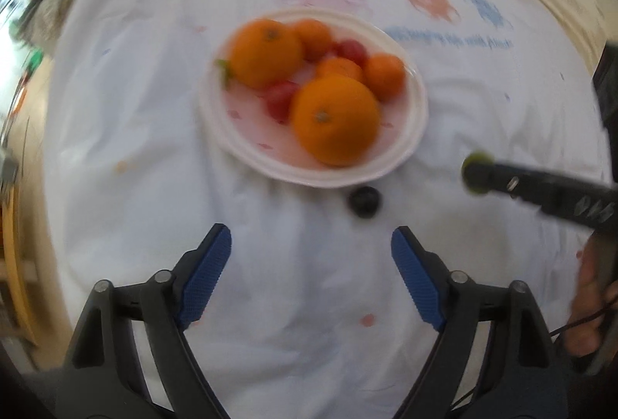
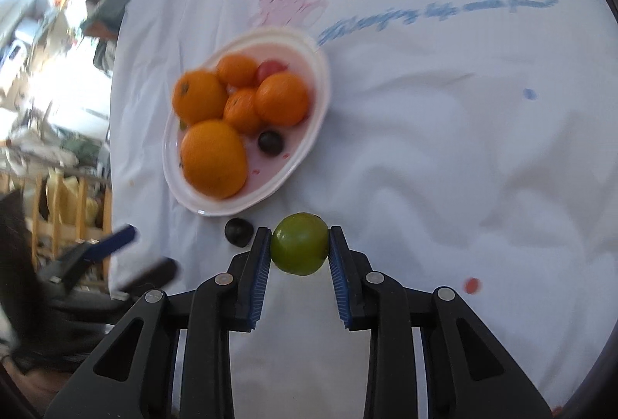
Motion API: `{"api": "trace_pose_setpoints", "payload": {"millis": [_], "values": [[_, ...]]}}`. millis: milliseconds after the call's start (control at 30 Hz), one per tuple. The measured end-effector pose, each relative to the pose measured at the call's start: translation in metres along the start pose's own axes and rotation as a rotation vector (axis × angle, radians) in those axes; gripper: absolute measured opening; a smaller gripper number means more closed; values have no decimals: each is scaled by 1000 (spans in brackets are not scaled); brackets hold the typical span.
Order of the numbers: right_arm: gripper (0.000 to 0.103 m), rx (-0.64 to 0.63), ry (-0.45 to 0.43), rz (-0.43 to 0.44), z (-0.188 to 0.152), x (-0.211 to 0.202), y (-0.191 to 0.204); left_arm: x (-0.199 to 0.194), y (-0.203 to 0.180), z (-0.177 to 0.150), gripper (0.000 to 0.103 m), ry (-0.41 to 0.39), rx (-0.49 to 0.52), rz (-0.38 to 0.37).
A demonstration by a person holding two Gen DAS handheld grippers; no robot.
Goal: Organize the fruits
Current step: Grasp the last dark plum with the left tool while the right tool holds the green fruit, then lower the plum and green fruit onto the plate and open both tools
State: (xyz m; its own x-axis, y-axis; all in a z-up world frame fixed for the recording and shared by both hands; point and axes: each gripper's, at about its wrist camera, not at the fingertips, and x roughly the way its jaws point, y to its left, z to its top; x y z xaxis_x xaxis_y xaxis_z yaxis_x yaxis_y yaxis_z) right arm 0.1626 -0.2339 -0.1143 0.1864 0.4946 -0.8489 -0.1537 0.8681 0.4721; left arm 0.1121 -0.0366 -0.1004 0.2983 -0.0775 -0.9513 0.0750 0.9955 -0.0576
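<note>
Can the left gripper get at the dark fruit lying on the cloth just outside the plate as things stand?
Probably yes. The left gripper is open and empty, and the dark fruit lies just ahead of its fingertips on bare cloth, with nothing between. The plate rim sits close behind it.

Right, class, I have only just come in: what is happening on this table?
A person holding a gripper in each hand is sorting fruit onto a white plate on a cloth-covered table. The right gripper is shut on a green lime, just short of the plate. The left gripper is open and empty, near a dark plum lying on the cloth beside the plate. Oranges, tomatoes and another dark plum already sit on the plate.
</note>
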Motion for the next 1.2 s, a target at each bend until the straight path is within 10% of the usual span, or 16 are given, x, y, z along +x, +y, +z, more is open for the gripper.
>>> {"api": "trace_pose_setpoints", "payload": {"millis": [667, 1200], "values": [[31, 76, -116, 30, 9, -48, -20, 54, -45, 12, 20, 32, 110, 31], [31, 62, -141, 62, 8, -60, -11, 7, -4, -17, 19, 58, 0, 74]]}}
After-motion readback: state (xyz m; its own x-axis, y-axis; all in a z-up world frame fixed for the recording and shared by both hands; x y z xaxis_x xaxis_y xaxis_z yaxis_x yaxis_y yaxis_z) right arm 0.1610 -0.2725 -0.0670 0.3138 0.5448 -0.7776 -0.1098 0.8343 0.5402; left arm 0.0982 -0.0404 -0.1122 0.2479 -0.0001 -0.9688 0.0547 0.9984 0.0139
